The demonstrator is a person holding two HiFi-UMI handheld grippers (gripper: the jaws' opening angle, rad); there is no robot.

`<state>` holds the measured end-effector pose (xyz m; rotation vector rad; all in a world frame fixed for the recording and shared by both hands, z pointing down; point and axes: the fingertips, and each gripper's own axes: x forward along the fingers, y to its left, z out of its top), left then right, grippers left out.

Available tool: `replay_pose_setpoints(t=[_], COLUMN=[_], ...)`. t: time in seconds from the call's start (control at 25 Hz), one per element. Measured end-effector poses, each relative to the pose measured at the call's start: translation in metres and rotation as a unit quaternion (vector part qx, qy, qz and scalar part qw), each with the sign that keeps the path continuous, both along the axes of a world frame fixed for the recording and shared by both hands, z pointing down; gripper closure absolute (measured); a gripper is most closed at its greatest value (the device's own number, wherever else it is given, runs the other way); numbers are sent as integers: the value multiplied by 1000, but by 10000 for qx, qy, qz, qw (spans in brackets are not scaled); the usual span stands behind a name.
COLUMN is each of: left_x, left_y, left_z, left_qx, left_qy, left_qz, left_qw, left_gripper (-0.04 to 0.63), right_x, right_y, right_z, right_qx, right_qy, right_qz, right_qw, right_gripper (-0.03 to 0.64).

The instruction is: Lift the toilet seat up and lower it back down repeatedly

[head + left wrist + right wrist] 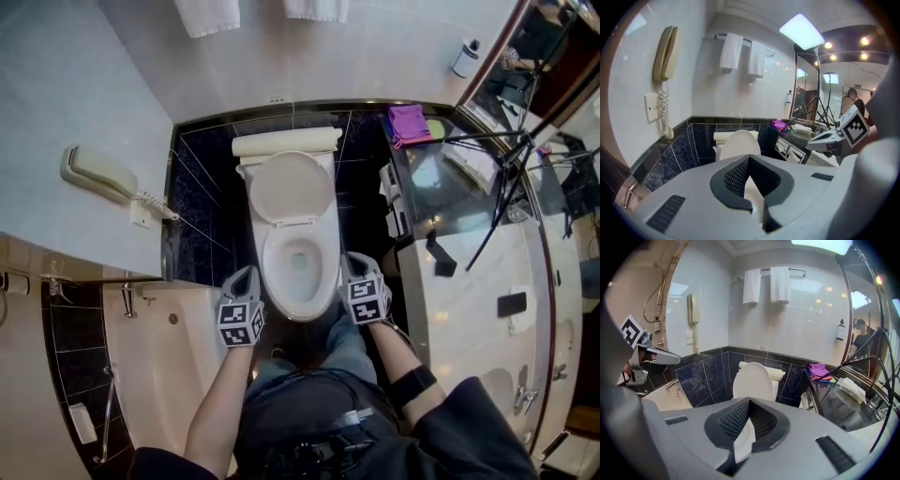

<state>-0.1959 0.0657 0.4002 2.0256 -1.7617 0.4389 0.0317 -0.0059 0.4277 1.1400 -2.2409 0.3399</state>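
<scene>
Toilet seat [302,302] lies flat on bowl, as far as head view shows. Lid [291,186] stands upright against tank [286,142] at dark tiled wall. Toilet sits between bathtub [173,352] and vanity counter [473,281]. Left gripper [244,275] is held off bowl's front left rim, right gripper [357,267] off front right rim. Both pairs of jaws are together, nothing between them, neither on seat. Purple cloth [408,122] lies at counter's back corner. Wall phone [98,173] hangs at left.
</scene>
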Motion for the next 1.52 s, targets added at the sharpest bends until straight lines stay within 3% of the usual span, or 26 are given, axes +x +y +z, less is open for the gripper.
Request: replay_pose_setpoints(t=[0.2,1.0,1.4,1.52], left_x=[1,11,19,23], left_y=[0,0,-15,-19], left_z=[-41,-53,-44,-35], left_qx=[334,447,531,546], left_qy=[-113,-39,-205,-280], left_qz=[79,99,323,356], left_qw=[9993,9989,9979,9975], left_gripper=[595,595,595,595], right_x=[9,10,34,44], right_y=[5,-3,-18,-21], right_z=[-28,-40,-17,1], right_qx=[140,270,-7,-214], right_qy=[-153,-118,-441,-481], right_qz=[15,-48,636,793], right_qw=[9998,9996,9970,9955], right_gripper=[597,597,594,526])
